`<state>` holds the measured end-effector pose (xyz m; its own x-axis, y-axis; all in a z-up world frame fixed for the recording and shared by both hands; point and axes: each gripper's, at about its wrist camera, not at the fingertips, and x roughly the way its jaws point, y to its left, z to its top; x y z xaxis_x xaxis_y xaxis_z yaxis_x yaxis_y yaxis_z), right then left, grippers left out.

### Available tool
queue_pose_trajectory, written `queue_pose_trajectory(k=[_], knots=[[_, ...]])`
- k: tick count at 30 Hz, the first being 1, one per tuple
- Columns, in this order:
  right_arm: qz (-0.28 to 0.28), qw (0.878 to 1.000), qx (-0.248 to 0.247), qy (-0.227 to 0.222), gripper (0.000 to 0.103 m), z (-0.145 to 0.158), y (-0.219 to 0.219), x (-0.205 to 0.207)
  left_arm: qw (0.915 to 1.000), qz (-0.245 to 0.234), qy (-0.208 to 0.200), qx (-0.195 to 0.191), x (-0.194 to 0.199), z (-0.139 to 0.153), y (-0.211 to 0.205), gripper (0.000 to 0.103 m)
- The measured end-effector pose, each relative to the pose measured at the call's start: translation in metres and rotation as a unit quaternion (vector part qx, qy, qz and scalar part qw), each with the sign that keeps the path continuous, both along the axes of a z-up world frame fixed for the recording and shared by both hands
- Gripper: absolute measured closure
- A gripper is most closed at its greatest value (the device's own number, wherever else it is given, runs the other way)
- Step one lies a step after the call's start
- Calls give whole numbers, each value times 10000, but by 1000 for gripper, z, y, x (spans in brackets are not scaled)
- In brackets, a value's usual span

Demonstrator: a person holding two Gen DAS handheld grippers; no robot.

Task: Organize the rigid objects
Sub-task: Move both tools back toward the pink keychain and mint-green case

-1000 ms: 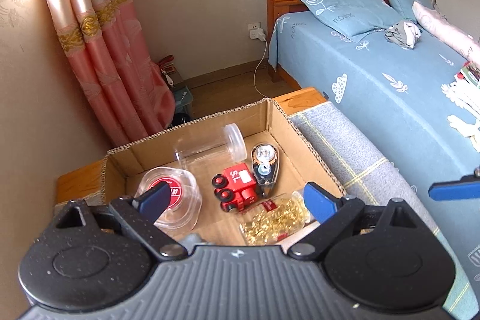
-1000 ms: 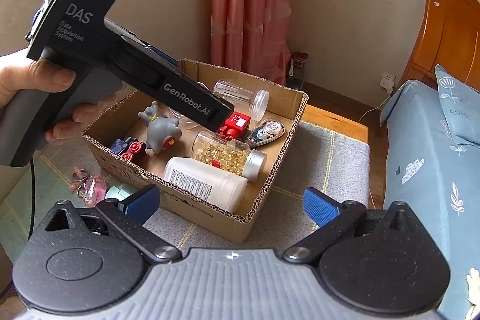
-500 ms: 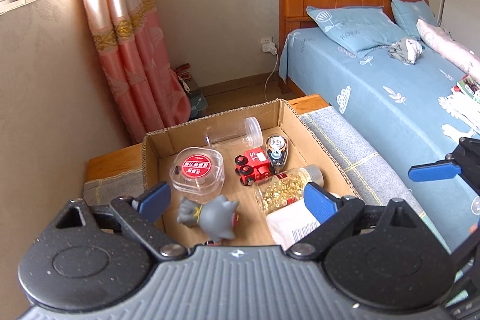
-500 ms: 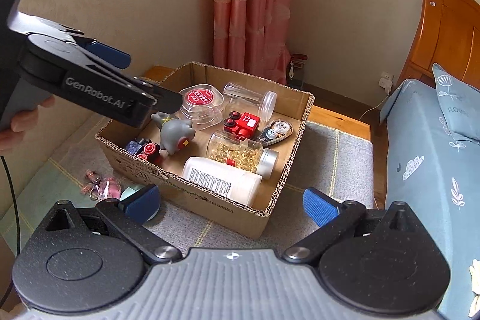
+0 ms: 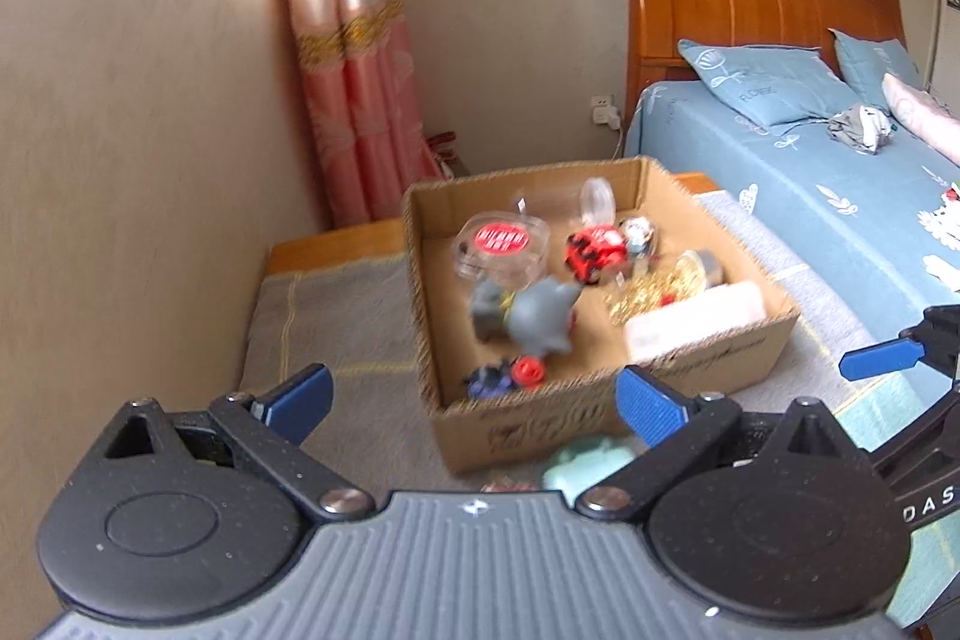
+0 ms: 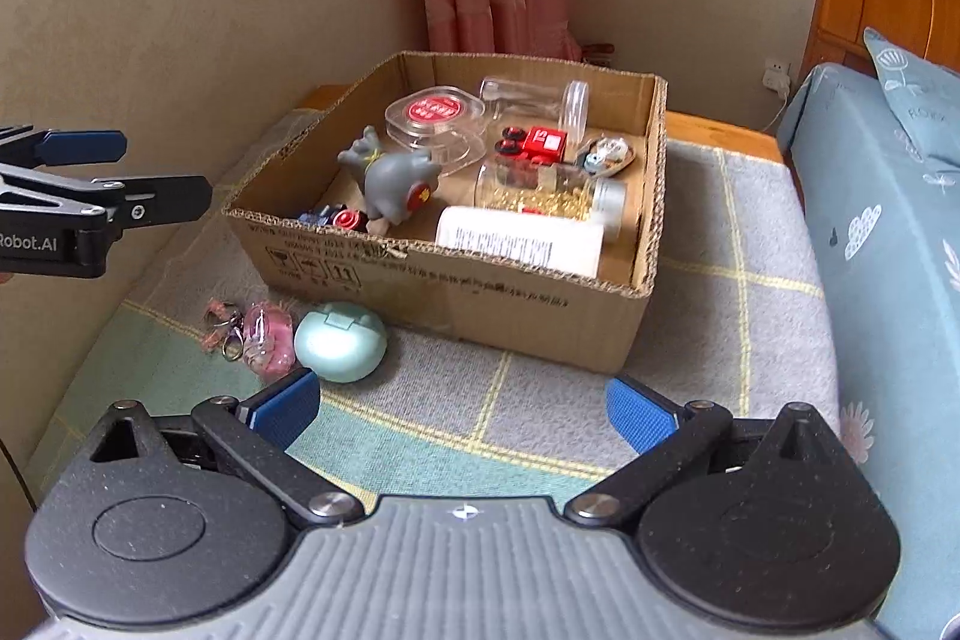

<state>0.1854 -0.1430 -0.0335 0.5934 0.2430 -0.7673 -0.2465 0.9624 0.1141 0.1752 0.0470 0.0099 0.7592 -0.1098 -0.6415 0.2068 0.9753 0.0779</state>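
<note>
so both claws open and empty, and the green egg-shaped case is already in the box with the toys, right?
Not quite. The green case lies on the blanket in front of the box, beside the pink keychain, as the right wrist view shows. Both claws are open and empty.

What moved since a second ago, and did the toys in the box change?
The left hand-held gripper pulled up and back from over the cardboard box, jaws open, holding nothing. The right hand-held gripper barely moved, open too. The grey toy, red truck and green case stayed put.
</note>
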Motion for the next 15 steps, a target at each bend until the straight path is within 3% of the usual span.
queue_pose_trajectory(k=[9,15], knots=[[-679,9967,426,160,0,-43,38,27,9976,672,118,76,-18,-24,40,3],[-917,9955,208,142,0,-64,77,42,9961,870,103,-77,-31,-21,61,3]])
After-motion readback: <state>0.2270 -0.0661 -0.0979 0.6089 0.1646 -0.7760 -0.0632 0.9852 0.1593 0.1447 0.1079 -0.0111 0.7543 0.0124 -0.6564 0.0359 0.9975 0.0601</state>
